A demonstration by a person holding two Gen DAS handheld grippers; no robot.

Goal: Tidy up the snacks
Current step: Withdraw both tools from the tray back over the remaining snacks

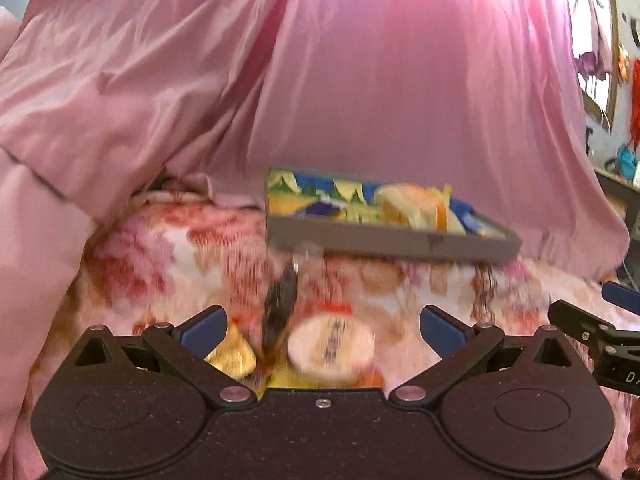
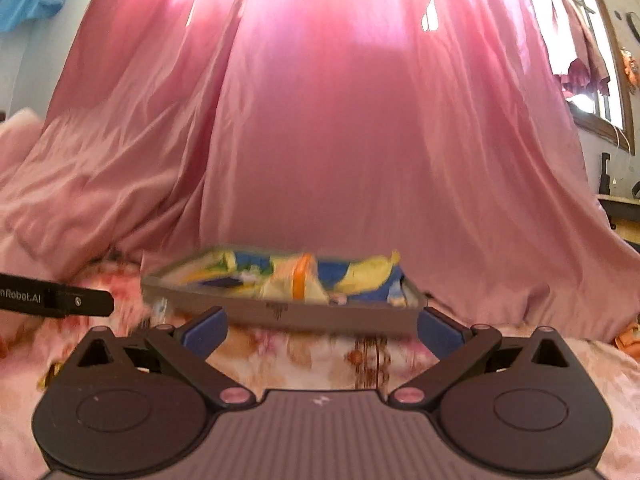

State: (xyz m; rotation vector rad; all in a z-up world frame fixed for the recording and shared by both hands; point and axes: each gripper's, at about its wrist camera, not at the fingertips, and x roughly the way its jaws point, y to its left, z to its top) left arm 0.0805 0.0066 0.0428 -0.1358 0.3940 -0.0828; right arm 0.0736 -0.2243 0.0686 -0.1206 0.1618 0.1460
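Observation:
A grey tray [image 1: 392, 238] with yellow, blue and orange snack packets [image 1: 404, 200] lies on the floral bedsheet; it also shows in the right wrist view [image 2: 320, 318]. My left gripper [image 1: 322, 326] is open above loose snacks: a round cream-lidded cup [image 1: 330, 346], a gold wrapped piece [image 1: 232, 354] and a dark packet [image 1: 280, 308]. My right gripper [image 2: 320, 330] is open and empty, just in front of the tray's near wall. Its tip shows at the right edge of the left wrist view [image 1: 592, 330].
A large pink curtain [image 2: 340, 140] hangs behind the tray. Pink bedding [image 1: 60, 120] is piled at the left. A shelf with small items [image 1: 620, 176] stands at the far right. The left gripper's arm [image 2: 56, 300] shows at the left.

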